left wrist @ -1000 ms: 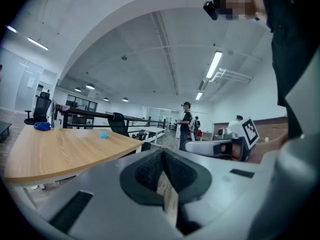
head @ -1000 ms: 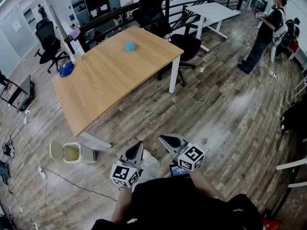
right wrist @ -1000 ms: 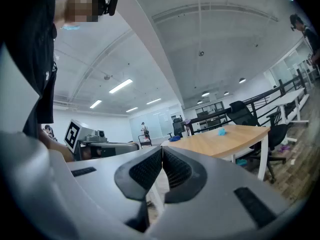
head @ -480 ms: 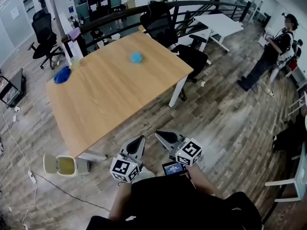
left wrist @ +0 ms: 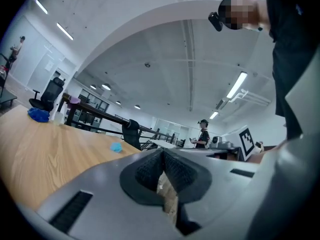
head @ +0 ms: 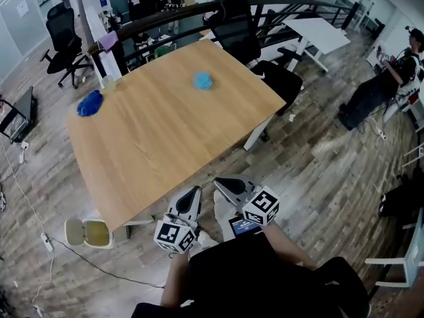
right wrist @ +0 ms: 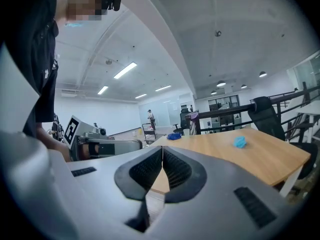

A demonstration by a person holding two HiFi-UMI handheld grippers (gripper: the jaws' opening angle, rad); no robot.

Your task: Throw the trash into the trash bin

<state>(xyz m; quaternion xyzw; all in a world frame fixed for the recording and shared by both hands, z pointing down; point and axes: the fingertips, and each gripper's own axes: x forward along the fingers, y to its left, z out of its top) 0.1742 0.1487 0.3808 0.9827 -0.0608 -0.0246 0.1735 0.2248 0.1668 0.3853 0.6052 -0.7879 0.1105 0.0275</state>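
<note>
Approach: table had drawn nearer since a second earlier | pale blue trash lay upper centre, dark blue trash upper left, both on it | trash bin stood lower left, lid open | left gripper and right gripper closed, empty | pickup judged next.

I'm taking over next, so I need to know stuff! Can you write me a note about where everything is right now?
Left gripper: shut, empty.
Right gripper: shut, empty.
Light blue trash lies on the wooden table, toward its far side; dark blue trash lies near its far left corner.
Trash bin: on the floor by the table's near left corner, lid open.
Done: neither piece picked up.
Left: grab both, drop them in the bin.
</note>
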